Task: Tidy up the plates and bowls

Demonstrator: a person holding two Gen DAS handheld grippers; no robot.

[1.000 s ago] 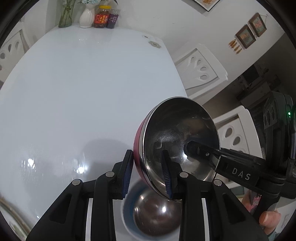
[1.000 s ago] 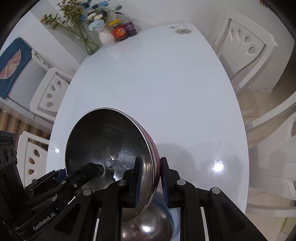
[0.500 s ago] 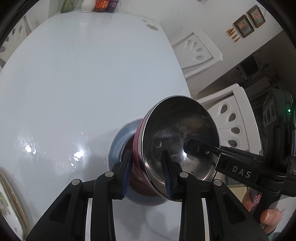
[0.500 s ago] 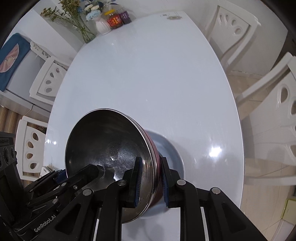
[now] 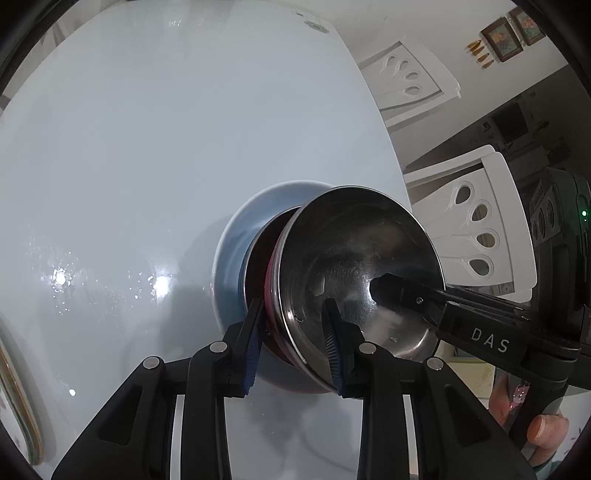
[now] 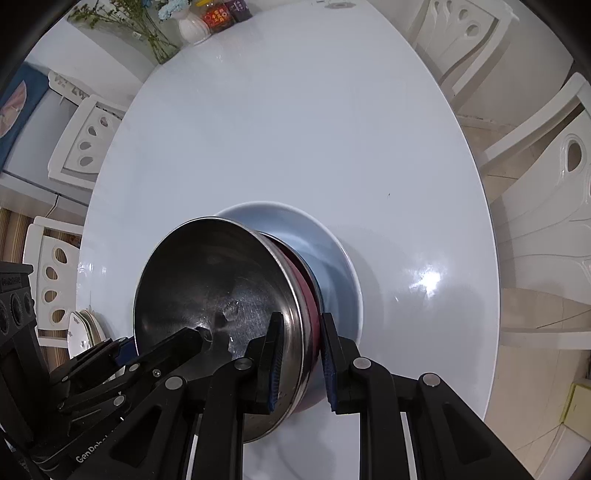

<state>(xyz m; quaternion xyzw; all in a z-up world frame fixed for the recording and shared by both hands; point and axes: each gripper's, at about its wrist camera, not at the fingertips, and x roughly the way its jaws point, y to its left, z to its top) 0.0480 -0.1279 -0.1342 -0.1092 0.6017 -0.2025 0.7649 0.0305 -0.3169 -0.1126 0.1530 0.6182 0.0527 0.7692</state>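
A steel bowl with a red outer wall (image 5: 354,266) (image 6: 214,280) is tilted and nested in a second steel bowl, which sits in a blue bowl (image 5: 240,236) (image 6: 325,243) on the white table. My left gripper (image 5: 291,343) straddles the red bowl's rim on its left side, one pad inside, one outside with a gap. My right gripper (image 6: 299,358) straddles the rim on the opposite side, with small gaps at both pads. Each gripper shows in the other's view.
The white oval table (image 6: 295,129) stretches away from me. White chairs (image 6: 546,206) stand around it. A vase with flowers and jars (image 6: 207,18) stand at the far end. Patterned plates (image 6: 83,332) lie at the table's near left edge.
The red-walled bowl has come down from the air into the bowl stack on the table. Both grippers followed it down, and their jaws have widened slightly around the rim.
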